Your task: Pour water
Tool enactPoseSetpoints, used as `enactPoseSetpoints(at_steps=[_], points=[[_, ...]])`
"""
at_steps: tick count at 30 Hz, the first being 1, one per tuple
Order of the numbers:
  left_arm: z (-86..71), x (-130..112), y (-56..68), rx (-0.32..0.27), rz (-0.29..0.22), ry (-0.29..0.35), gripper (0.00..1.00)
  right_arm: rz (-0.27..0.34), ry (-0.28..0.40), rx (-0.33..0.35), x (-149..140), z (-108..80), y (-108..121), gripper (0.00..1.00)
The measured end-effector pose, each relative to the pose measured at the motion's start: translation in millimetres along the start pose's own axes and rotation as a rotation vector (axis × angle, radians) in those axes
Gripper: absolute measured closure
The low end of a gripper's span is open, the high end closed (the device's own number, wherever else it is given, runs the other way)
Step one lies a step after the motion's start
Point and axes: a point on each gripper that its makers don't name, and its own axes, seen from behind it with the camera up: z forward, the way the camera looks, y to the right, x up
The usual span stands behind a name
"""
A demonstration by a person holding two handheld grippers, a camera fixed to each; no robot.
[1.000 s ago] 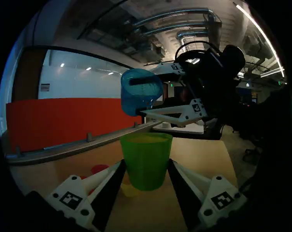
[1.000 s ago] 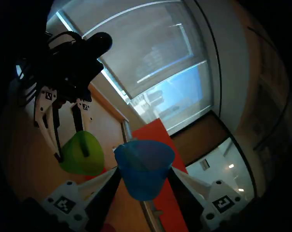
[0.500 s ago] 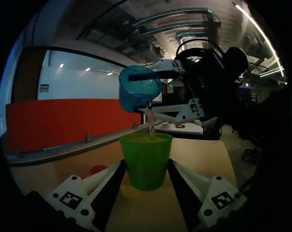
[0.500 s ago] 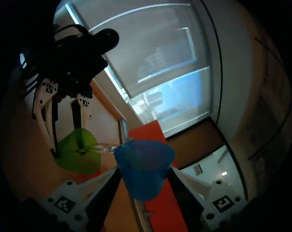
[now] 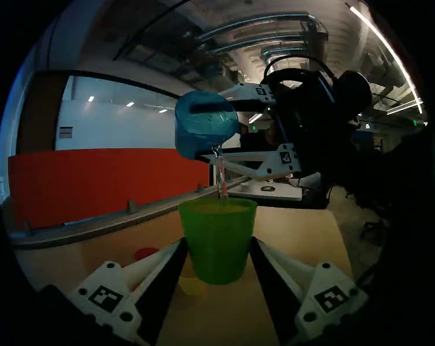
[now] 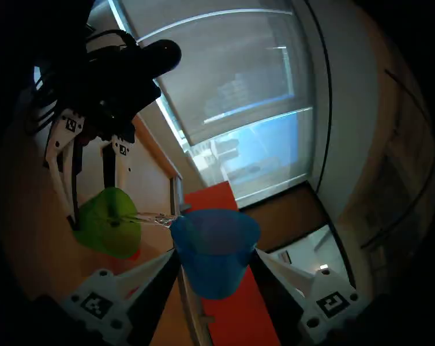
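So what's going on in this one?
Water is being poured from one cup into another. The right hand-held gripper grips a blue cup tipped over on its side. A thin stream of water falls from its rim into a green cup. The left hand-held gripper holds the green cup upright just below, over a wooden table.

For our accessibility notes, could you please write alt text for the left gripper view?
A tilted blue cup, held in the right gripper, pours a thin stream of water into a green cup clamped upright in the left gripper. Behind them are a wooden table and an orange wall panel.
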Motion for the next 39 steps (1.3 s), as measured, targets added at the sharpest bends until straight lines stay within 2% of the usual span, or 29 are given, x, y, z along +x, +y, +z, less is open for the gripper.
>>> enactPoseSetpoints(at_steps=[39], points=[[1.6,-2,-0.1,-0.005,-0.007,0.002,0.23,-0.167,0.01,-0.036,9,6.2,11,0.15]])
